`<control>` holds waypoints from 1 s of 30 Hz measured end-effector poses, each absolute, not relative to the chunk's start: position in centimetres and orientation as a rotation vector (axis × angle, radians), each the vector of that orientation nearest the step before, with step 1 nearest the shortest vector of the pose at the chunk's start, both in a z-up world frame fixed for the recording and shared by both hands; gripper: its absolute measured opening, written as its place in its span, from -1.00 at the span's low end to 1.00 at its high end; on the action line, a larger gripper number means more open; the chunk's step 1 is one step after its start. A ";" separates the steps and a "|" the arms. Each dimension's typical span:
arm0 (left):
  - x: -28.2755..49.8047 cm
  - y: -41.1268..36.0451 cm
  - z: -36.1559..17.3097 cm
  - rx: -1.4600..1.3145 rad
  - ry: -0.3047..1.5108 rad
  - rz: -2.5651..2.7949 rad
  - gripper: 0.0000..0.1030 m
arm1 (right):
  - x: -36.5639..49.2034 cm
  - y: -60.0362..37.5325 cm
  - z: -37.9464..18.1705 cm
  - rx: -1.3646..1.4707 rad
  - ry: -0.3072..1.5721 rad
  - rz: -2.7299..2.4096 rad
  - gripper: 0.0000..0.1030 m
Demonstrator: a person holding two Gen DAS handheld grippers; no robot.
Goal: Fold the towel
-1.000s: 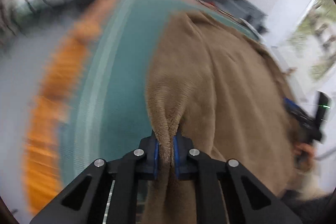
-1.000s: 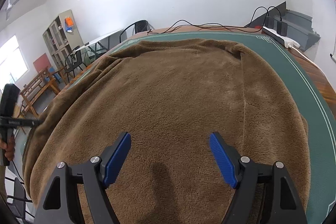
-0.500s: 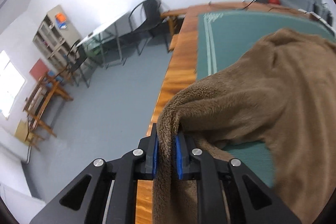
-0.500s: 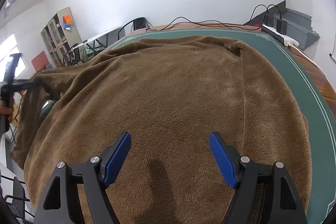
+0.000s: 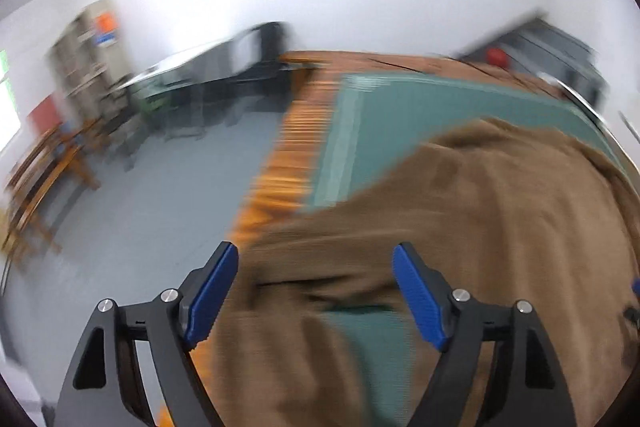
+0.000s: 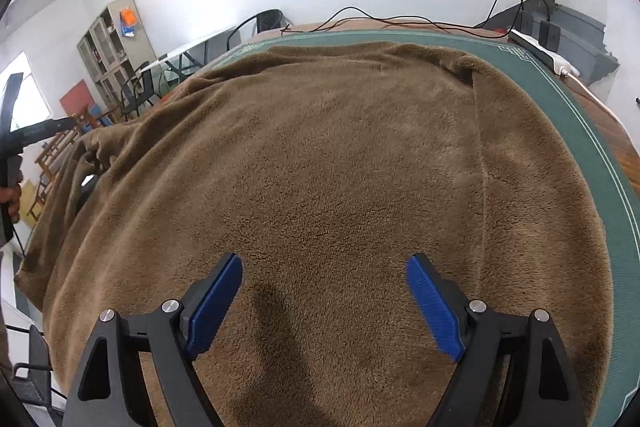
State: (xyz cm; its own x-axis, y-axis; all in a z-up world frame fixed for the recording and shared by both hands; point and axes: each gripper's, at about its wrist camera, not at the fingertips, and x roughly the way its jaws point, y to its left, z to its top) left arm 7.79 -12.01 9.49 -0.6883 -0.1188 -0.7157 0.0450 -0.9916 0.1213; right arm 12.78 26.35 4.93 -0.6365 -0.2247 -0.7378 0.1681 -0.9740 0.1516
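Note:
A large brown fleece towel [image 6: 340, 167] lies spread over the green table mat [image 6: 568, 115], its left side rumpled and hanging at the table edge. My right gripper [image 6: 324, 267] hovers open just above the towel's near middle, nothing between its blue pads. In the blurred left wrist view the towel [image 5: 480, 219] fills the lower right, with a bit of green mat showing through a fold below. My left gripper [image 5: 314, 259] stands open over the towel's corner region by the wooden table edge [image 5: 280, 167]. The left gripper's body [image 6: 12, 131] and a hand show at the far left of the right wrist view.
A white power strip [image 6: 540, 55] with black cables lies at the table's far right. Black chairs [image 6: 260, 23], a glass table and a cabinet [image 6: 116, 39] stand beyond the far left edge. Grey floor [image 5: 120, 227] lies left of the table.
My left gripper, shut on the towel's edge before, has opened and let the towel drop. The raised left side of the towel has settled. The right gripper has held still.

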 end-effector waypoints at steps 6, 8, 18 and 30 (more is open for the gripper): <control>4.0 -4.0 3.8 1.407 -0.444 -2.787 0.62 | 13.8 28.3 5.8 1.280 0.152 -2.738 0.68; 2.9 -3.1 2.0 1.462 -0.452 -2.754 0.62 | 14.0 29.9 5.5 1.323 0.251 -2.795 0.68; 1.4 -5.7 0.6 1.456 -0.271 -2.748 0.98 | 11.3 41.1 4.3 1.430 0.146 -3.050 0.76; 1.9 -5.9 0.2 1.388 -0.211 -2.780 1.00 | 12.4 42.2 4.6 1.383 0.038 -3.040 0.76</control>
State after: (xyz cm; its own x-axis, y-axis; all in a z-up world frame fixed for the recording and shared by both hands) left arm 1.88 -5.93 0.25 -0.6027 -0.0845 -0.7935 -0.0362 -0.9905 0.1330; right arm 12.40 42.15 4.62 -0.6408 0.1891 -0.7440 -0.1703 -0.9801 -0.1024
